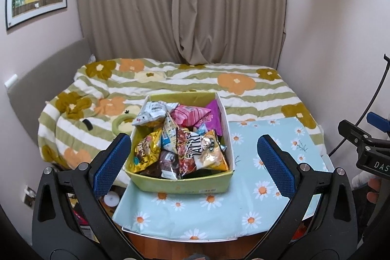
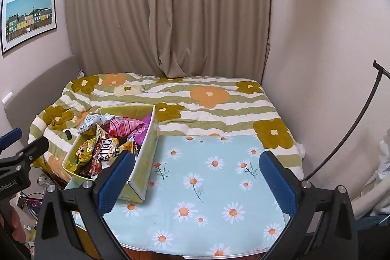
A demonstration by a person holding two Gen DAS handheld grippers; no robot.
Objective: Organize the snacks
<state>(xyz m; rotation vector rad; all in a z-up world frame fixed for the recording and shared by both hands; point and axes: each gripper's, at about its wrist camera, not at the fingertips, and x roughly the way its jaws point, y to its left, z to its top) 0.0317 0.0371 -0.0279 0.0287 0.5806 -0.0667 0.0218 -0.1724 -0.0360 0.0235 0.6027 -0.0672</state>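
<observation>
Left wrist view: snack bags (image 1: pixel 180 140) all sit piled in the box (image 1: pixel 180 183); tablecloth (image 1: pixel 256 208) bare, so sorting looks done. Left gripper (image 1: pixel 195 165) and right gripper (image 2: pixel 197 180) both gape wide, holding nothing.

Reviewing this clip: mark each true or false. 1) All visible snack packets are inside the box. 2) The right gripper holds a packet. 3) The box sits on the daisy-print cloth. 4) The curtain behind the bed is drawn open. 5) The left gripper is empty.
1) True: the snack packets are piled in the green box.
2) False: the right gripper is open with nothing between its fingers.
3) True: the box stands on the daisy-print cloth, at its left side.
4) False: the curtain hangs closed.
5) True: the left gripper is open and empty.
</observation>
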